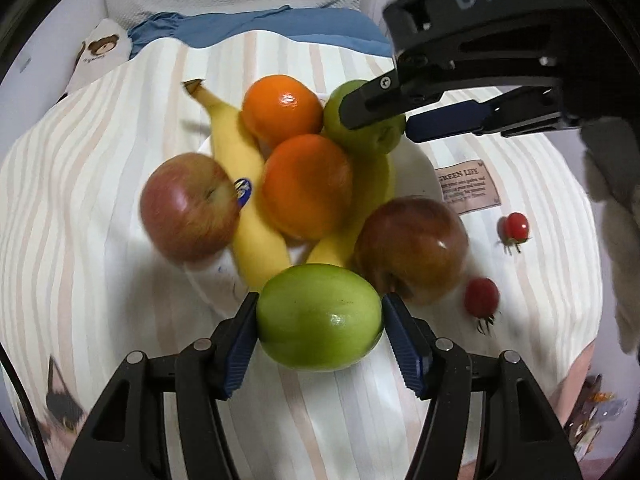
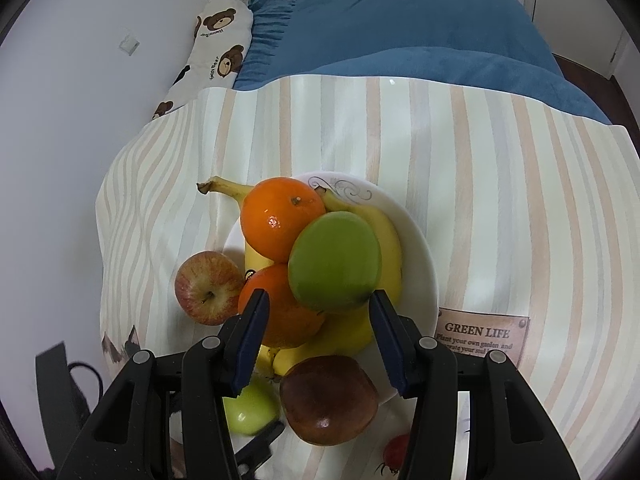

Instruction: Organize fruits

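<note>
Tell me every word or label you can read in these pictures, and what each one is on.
"GREEN LIFE" heads the cloth patch sewn on the striped cloth.
"Plant your own garden and" is the line below; the lines after that are cut off or blurred.
"DAS" is handwritten on the right gripper.
"Bear" is on the bear-print pillow; its other words are too small.
The banana sticker is too blurred to read.

Apples [image 1: 188, 206], oranges [image 1: 306, 186] and bananas [image 1: 244, 184] heaped on a white plate [image 2: 420, 248].
</note>
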Demonstrator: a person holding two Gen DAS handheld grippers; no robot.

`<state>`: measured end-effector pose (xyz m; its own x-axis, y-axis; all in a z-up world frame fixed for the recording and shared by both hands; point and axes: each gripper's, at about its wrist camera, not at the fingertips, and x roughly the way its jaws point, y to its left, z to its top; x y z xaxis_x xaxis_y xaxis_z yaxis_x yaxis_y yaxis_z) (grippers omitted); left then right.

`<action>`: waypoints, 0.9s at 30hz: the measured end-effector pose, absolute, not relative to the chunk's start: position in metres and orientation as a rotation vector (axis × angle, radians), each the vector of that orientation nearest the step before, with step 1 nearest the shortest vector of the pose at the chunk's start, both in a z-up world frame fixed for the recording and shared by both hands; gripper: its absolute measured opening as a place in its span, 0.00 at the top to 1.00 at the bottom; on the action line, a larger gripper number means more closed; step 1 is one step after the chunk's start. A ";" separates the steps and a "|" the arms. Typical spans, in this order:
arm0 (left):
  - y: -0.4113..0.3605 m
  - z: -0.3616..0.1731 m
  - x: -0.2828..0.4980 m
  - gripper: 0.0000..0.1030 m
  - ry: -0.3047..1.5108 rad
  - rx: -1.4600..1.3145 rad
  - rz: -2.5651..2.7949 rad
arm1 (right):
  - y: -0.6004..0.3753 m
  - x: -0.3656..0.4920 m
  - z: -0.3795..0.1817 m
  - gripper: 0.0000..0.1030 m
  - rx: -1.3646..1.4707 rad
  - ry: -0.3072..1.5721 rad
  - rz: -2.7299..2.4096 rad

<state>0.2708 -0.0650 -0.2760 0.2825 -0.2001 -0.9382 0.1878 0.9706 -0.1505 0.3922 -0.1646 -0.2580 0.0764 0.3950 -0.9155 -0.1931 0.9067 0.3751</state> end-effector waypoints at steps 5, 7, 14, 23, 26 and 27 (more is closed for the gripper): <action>-0.077 -0.276 0.285 0.43 1.225 0.044 -0.272 | -0.164 0.393 -0.260 0.47 0.164 1.434 0.440; -0.076 -0.277 0.286 0.42 1.222 0.044 -0.272 | -0.165 0.394 -0.261 0.47 0.167 1.435 0.439; -0.068 -0.279 0.274 0.41 1.243 0.041 -0.250 | -0.163 0.392 -0.265 0.47 0.166 1.441 0.434; -0.068 -0.281 0.270 0.40 1.259 0.040 -0.235 | -0.161 0.391 -0.265 0.47 0.169 1.437 0.432; -0.066 -0.277 0.271 0.40 1.259 0.030 -0.226 | -0.164 0.391 -0.262 0.47 0.179 1.430 0.431; -0.065 -0.274 0.271 0.40 1.254 0.027 -0.223 | -0.166 0.391 -0.262 0.47 0.182 1.429 0.432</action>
